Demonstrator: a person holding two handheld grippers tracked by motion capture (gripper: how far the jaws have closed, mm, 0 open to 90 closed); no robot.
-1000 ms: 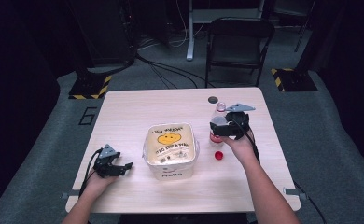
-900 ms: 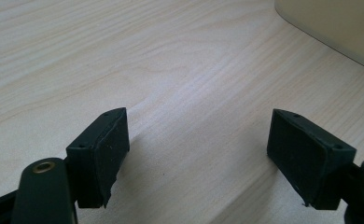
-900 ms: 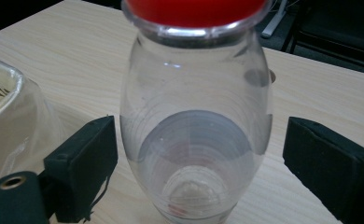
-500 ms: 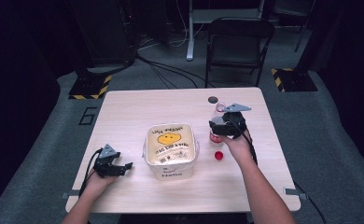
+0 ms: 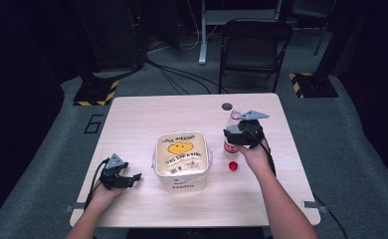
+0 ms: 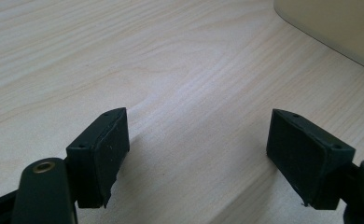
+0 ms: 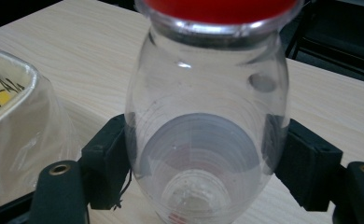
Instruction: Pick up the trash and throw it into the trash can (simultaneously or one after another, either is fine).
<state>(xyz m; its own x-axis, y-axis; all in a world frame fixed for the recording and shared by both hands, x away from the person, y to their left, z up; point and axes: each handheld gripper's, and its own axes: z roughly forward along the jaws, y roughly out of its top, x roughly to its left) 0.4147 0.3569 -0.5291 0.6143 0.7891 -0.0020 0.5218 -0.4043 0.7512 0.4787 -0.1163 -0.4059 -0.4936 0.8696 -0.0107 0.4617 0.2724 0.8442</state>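
The right claw (image 5: 238, 133) is clamped around a clear plastic bottle (image 7: 206, 140) that stands just right of centre in the high view, beside the tub (image 5: 182, 160) with the yellow smiley lid; in the right gripper view both black pads press against the bottle's rounded shoulder, just under its red label band. The bottle looks empty and its red cap (image 5: 233, 166) lies apart on the worktop (image 5: 147, 114) just below it, so I'd judge it very light, thin-walled and springy: squeeze hard and it will dent, and with no cap to stiffen it the neck will give as well. The smooth curved plastic may slip or swivel between flat pads, so the shoulder or the straighter wall near the label seems the sensible place to hold, with only modest pressure, and keeping it upright should be easy given how little it weighs. Compared with a second ago, when the jaws stood wide on either side of the bottle, they have just been closing and now have it between them; the hand itself sits in the same spot. The left claw (image 6: 196, 154), at the lower left of the high view, rests spread wide over bare wood with nothing in it, just as before.
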